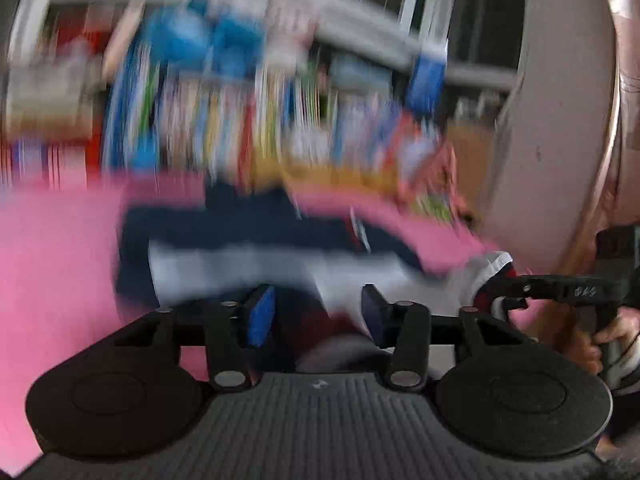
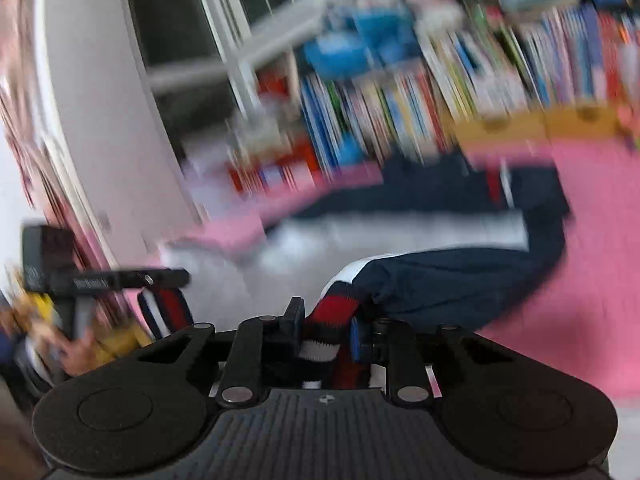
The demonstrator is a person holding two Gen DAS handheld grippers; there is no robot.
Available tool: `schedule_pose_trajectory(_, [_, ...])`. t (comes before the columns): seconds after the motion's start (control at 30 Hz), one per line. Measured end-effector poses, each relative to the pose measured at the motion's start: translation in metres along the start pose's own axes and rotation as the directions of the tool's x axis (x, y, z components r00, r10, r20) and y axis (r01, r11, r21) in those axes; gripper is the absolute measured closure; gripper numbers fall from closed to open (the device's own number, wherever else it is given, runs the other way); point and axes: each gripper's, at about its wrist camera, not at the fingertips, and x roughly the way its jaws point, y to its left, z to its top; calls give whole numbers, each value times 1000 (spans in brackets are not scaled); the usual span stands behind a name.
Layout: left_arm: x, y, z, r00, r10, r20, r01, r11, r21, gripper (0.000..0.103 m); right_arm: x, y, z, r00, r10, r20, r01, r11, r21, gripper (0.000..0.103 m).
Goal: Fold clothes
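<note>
— What lies ahead of the gripper?
— A pink surface (image 1: 52, 240), then a bookshelf (image 1: 224, 120) packed with colourful books (blurred).
— And higher?
— A window (image 2: 176, 12), beside a white wall (image 2: 96, 120).

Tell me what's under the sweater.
A pink surface shows all around the sweater and runs under it. Anything else beneath is covered by the cloth, and the picture is blurred.

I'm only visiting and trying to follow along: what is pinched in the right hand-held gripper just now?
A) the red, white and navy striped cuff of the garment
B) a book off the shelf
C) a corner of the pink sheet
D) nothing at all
A: in the right wrist view the right hand-held gripper has its pads pressed on the striped cuff, with the navy sleeve trailing over the pink surface.
</note>
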Motion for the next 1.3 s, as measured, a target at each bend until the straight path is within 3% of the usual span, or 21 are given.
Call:
schedule_pose_trajectory(0.07, [29, 2, 40, 994, 107, 37, -109, 992, 66, 44, 21, -13, 46, 997, -34, 67, 33, 999, 16, 79])
schedule_pose_trajectory(0.17, [85, 18, 77, 952, 304, -23, -301, 951, 73, 45, 65, -60, 102, 973, -210, 93, 185, 958, 220, 75])
schedule_pose_trajectory(0.2, [94, 22, 80, 946, 322, -39, -319, 945, 65, 45, 78, -74, 117, 961, -265, 83, 234, 934, 271, 64])
schedule_pose_trajectory(0.27, [97, 23, 75, 955, 294, -38, -291, 954, 74, 41, 95, -90, 129, 938, -346, 16, 327, 902, 283, 58])
schedule_pose_trajectory(0.33, [87, 18, 57, 964, 264, -25, -259, 958, 121, 15, 96, -88, 120, 940, -340, 18, 331, 924, 190, 34])
schedule_pose_trajectory(0.37, [78, 11, 43, 964, 264, -29, -254, 950, 180, 11, 94, -87, 113, 940, -340, 22, 333, 931, 146, 26])
schedule_pose_trajectory(0.43, [61, -1, 14, 962, 270, -37, -247, 922, 299, 4, 88, -86, 94, 935, -356, 8, 354, 931, 96, 26])
schedule_pose_trajectory(0.57, [43, -26, -38, 933, 355, -66, -284, 835, 472, 0, 48, -75, 47, 911, -407, -62, 409, 912, 21, 26])
schedule_pose_trajectory(0.73, [33, -40, -73, 916, 381, -123, -281, 832, 478, 0, 12, -40, -22, 949, -267, -169, 267, 963, -18, 25])
schedule_pose_trajectory(0.8, [28, -46, -78, 910, 396, -122, -299, 831, 469, 0, 15, -22, -39, 955, -209, -209, 205, 978, -41, 25])
schedule_pose_trajectory(0.87, [22, -49, -78, 912, 392, -120, -302, 840, 450, 0, 29, -4, -52, 962, -90, -259, 85, 996, -28, 25])
schedule_pose_trajectory(0.93, [15, -53, -77, 913, 394, -109, -309, 839, 448, 0, 56, 10, -55, 954, -6, -298, -4, 999, -33, 25])
schedule_pose_trajectory(1.0, [6, -58, -78, 911, 404, -86, -323, 826, 462, 0, 89, 17, -43, 949, 12, -314, -35, 997, -66, 23])
schedule_pose_trajectory(1.07, [-2, -64, -78, 913, 404, -55, -328, 809, 488, 0, 121, 17, -14, 958, 52, -280, -70, 996, -53, 23])
schedule_pose_trajectory(1.2, [-12, -84, -86, 950, 313, -11, -250, 779, 575, 0, 172, 1, 58, 977, 121, -177, -104, 989, 107, 24])
schedule_pose_trajectory(1.3, [9, -104, -99, 962, 271, 16, -210, 704, 678, 0, 191, -18, 94, 988, 100, -120, -72, 973, 220, 23])
